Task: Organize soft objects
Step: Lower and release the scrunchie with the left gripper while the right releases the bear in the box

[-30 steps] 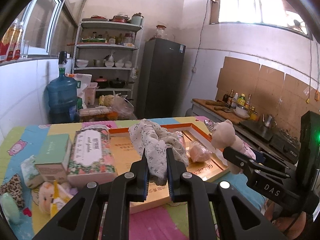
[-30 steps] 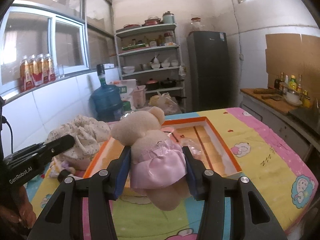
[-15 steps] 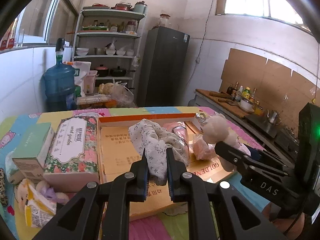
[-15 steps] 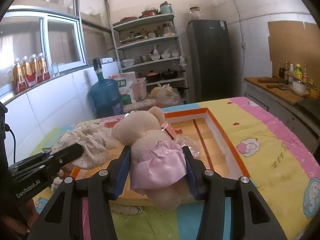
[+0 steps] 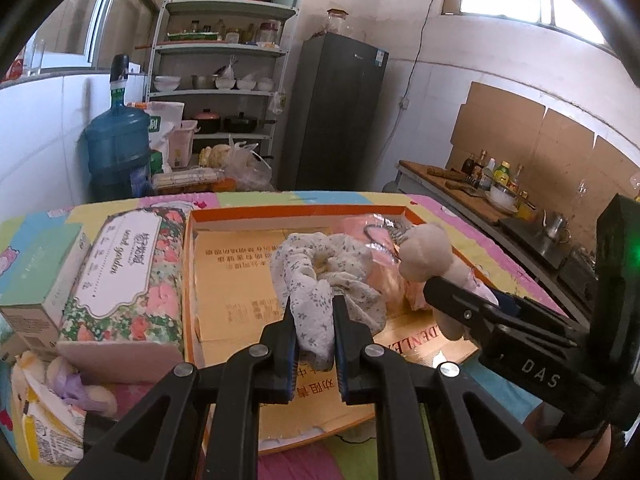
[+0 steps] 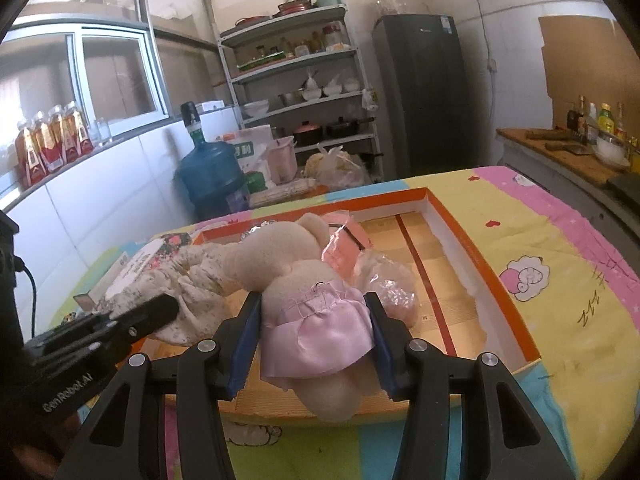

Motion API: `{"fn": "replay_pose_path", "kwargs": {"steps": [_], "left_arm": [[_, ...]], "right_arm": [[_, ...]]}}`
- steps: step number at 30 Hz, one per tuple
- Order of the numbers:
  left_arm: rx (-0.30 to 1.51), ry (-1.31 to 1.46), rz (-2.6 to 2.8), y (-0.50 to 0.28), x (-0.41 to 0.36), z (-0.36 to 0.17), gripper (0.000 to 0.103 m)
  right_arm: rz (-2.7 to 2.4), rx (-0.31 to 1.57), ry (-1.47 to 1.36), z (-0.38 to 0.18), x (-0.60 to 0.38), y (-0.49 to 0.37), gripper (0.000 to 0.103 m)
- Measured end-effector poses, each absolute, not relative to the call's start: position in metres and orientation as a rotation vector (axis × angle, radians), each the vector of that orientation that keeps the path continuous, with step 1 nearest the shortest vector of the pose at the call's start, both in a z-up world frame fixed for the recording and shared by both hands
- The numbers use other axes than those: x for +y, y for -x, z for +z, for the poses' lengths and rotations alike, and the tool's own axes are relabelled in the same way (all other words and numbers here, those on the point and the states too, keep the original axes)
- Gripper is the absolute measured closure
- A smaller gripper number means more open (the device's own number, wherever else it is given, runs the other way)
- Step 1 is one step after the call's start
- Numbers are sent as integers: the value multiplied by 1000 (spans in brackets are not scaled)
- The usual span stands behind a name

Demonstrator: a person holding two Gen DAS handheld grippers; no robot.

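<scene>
My left gripper (image 5: 314, 322) is shut on a white floral cloth (image 5: 320, 272) and holds it over the orange-rimmed cardboard box (image 5: 240, 272). My right gripper (image 6: 316, 320) is shut on a beige plush bear in a pink skirt (image 6: 304, 288), held over the same box (image 6: 460, 264). The bear (image 5: 428, 252) shows right of the cloth in the left wrist view, and the cloth (image 6: 192, 284) left of the bear in the right wrist view. Pink wrapped soft items (image 6: 384, 280) lie in the box behind the bear.
A floral tissue pack (image 5: 128, 280) and a green box (image 5: 36, 264) lie left of the cardboard box. A small plush toy (image 5: 68, 384) lies at the near left. The table has a colourful cartoon cover (image 6: 560, 264). Shelves, a water jug and a fridge stand behind.
Both grippers have moved forward and lower over the cardboard box, each still holding its item. The cloth and bear now hang just above the box floor.
</scene>
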State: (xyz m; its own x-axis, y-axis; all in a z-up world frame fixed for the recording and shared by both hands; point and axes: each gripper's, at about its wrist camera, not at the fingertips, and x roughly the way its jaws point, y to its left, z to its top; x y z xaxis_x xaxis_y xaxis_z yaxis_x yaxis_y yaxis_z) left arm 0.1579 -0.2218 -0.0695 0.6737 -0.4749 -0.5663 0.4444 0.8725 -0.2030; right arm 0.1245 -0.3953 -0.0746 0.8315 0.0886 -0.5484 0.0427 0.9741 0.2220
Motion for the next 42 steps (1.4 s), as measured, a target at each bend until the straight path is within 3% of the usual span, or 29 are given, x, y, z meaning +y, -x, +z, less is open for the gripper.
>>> {"fn": "replay_pose_path", "kwargs": {"steps": [22,28,33,42], "left_arm": [[734,99,-503,-177,-223,-86,88],[739,103,-483,-178,-219,-86,73],[741,106,-466,-179,-216,-86,48],[732,107,-455,-176,-211,-81,44]], "right_arm": [[-20,703,-228,-88,-402,-147,47],[-23,699,-230,-88,-401,-147,45],[-24,701,-227,-88,-400,-147,44],[-38,694,-226,-86,-400,-143,37]]}}
